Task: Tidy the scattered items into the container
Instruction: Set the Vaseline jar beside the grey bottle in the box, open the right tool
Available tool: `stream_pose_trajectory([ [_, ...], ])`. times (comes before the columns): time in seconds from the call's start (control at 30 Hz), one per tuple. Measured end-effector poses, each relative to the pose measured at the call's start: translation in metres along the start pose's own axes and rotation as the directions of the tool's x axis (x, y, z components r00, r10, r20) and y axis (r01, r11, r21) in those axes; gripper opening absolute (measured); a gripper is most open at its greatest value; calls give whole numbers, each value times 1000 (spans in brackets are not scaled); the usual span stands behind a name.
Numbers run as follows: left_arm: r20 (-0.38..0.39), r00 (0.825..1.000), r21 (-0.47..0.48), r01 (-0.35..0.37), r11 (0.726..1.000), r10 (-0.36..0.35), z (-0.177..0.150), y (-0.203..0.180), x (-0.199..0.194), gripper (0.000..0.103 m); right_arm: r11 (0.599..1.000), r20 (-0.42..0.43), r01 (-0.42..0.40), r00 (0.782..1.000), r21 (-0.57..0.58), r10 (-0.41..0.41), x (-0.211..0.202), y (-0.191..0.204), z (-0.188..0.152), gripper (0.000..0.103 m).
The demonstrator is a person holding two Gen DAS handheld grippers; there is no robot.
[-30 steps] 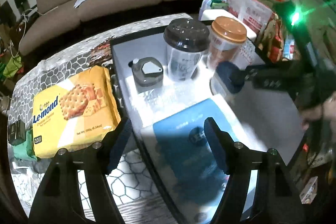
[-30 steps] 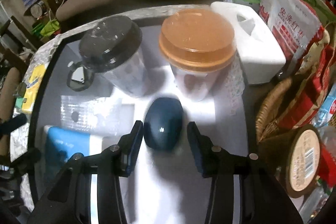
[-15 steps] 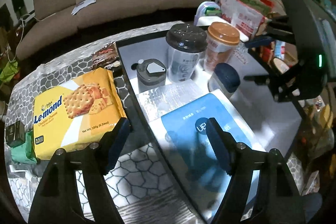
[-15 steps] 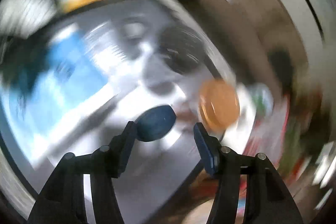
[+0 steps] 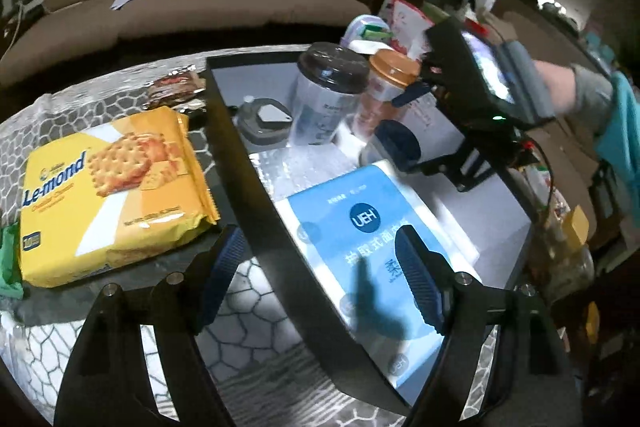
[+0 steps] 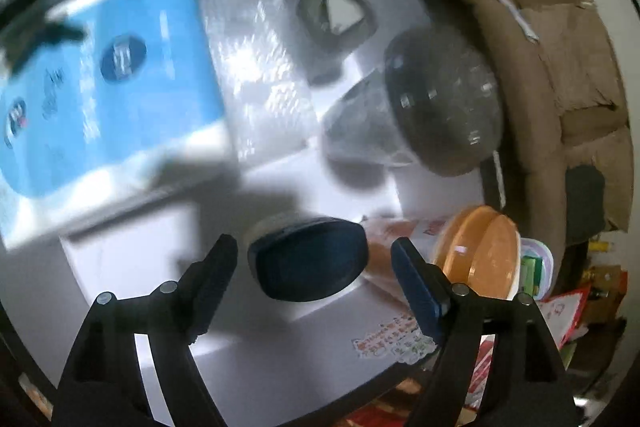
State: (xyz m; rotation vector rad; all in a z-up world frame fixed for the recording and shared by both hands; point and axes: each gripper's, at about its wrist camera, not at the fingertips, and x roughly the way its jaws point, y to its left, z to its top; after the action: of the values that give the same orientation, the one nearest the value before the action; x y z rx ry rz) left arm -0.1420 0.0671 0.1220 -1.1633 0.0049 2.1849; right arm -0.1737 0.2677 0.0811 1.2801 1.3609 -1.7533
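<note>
The black-rimmed container (image 5: 240, 163) sits on the patterned table and holds a blue tissue pack (image 5: 360, 227), a dark-lidded cup (image 5: 328, 99), an orange-lidded cup (image 5: 384, 87) and a navy-lidded jar (image 6: 308, 259). The right gripper (image 6: 316, 267) hangs above the jar with its fingers spread wide, apparently clear of it, though the view is smeared. The left gripper (image 5: 316, 267) is wide open and empty over the container's near edge. A yellow cracker pack (image 5: 108, 187) lies outside, just beside the container.
</note>
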Motion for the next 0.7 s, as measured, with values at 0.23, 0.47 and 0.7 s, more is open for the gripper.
stream_pose_trajectory([
  [0.23,-7,1000,27,23,999,-23,-1,-14,9,76,996,-90,-17,996,-83,10,29,5,7,81],
  [0.47,0,1000,25,6,1000,-6,-3,-19,7,76,961,-91,-82,990,263,109,7,-37,19,34],
  [0.7,2,1000,24,17,1000,-17,-7,-22,-3,76,964,-43,-28,998,263,41,-16,-27,25,64],
])
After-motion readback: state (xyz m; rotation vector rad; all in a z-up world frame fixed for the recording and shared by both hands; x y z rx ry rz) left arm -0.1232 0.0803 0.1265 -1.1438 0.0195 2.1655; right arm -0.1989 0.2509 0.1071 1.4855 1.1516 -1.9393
